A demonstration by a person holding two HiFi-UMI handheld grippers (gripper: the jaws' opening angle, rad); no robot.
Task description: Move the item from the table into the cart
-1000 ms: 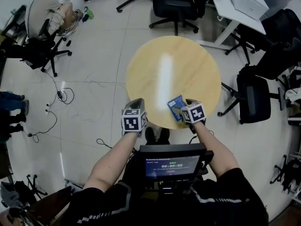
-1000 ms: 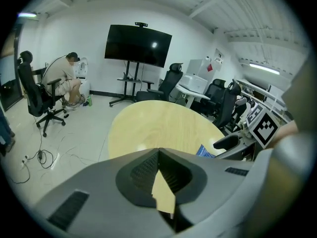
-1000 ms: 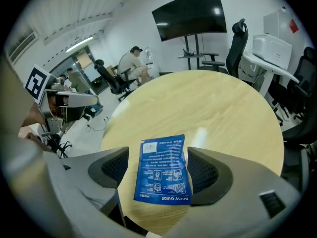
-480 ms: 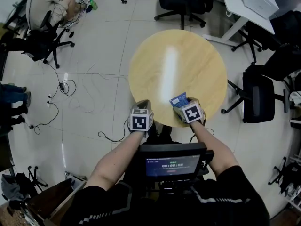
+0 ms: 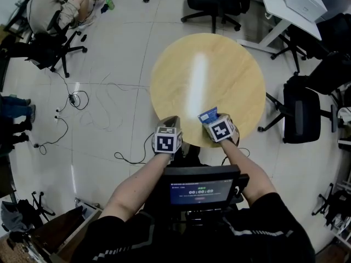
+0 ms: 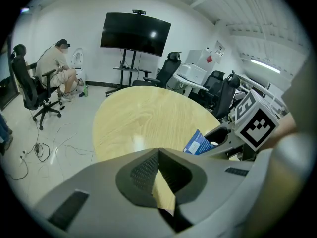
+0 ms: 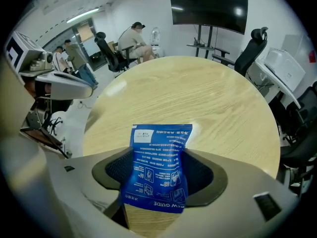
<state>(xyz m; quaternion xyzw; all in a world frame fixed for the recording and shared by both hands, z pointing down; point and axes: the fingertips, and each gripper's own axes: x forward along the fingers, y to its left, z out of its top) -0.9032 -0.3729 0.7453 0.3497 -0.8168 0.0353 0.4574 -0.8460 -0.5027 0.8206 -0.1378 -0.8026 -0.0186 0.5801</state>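
Both grippers have sunk toward the table. The right gripper has just been closing and now pinches the blue packet between its fingers, top past the tips. The left gripper is clenched and empty. Lifting toward the cart looks next.

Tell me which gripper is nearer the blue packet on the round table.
Right. The right gripper has the blue packet between its jaws, which have just been closing. The left gripper sits apart, to the packet's left at the near edge of the table.
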